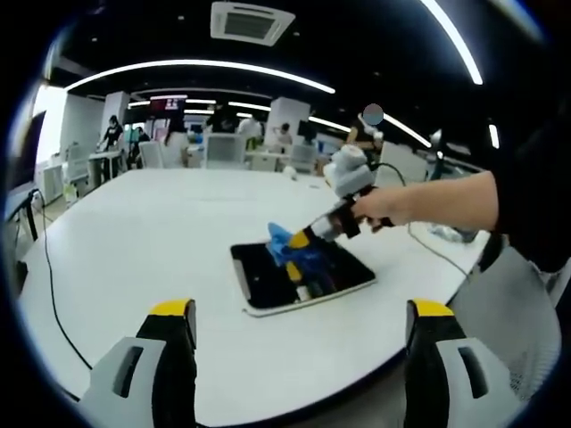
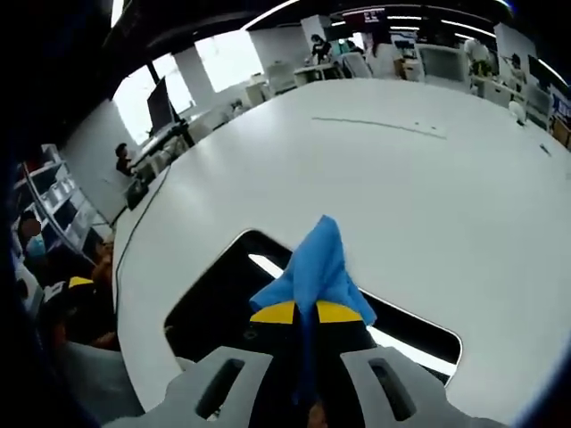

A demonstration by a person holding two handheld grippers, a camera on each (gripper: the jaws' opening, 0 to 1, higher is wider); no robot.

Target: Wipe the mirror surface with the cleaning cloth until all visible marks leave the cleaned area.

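A dark rectangular mirror point(image 1: 277, 281) with a white rim lies flat on the white table point(image 1: 134, 232). The blue cleaning cloth point(image 1: 299, 252) rests on its right half, pinched in my right gripper point(image 1: 299, 241), which a hand brings in from the right. In the right gripper view the cloth point(image 2: 312, 272) stands up between the shut yellow-tipped jaws of my right gripper point(image 2: 305, 312), just above the mirror point(image 2: 223, 299). My left gripper point(image 1: 303, 312) hangs open near the table's front edge, short of the mirror, with nothing between its fingers.
A thin black cable point(image 1: 53, 294) runs along the table's left side. Another cable point(image 1: 437, 254) trails from the right gripper over the table's right part. Chairs, desks and people stand far behind the table. The table's near edge is just below the left gripper.
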